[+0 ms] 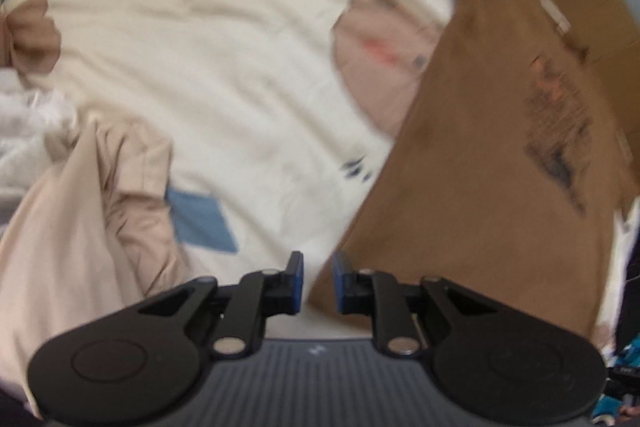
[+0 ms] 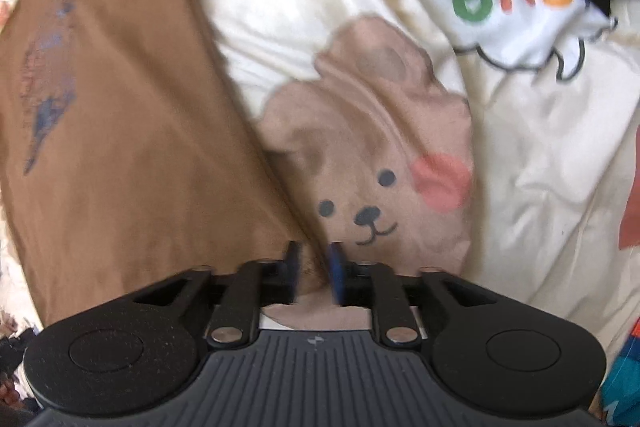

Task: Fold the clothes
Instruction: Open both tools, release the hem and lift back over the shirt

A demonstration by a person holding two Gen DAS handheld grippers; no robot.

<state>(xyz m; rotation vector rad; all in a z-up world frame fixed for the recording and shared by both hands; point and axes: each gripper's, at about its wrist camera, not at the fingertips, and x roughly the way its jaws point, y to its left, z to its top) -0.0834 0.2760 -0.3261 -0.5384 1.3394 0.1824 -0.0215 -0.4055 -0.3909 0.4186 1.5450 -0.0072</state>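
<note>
Over cream bedding (image 1: 192, 39), brown shirt (image 1: 480, 167), parted tongs (image 1: 318, 283)

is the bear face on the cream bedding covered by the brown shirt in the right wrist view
No, the bear face lies bare beside the brown shirt, eyes, nose and pink cheek all showing.

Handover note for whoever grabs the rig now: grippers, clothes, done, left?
Left gripper: open, holding nothing, over the lower corner of the brown shirt.
Right gripper: open, empty, at the shirt's other edge beside the bear print.
Shirt lies as a long flat strip on the cream bedcover; a beige garment sits crumpled beside it.
Done: shirt laid down, apparently narrowed.
Left: finish folding it, then the beige one.
</note>
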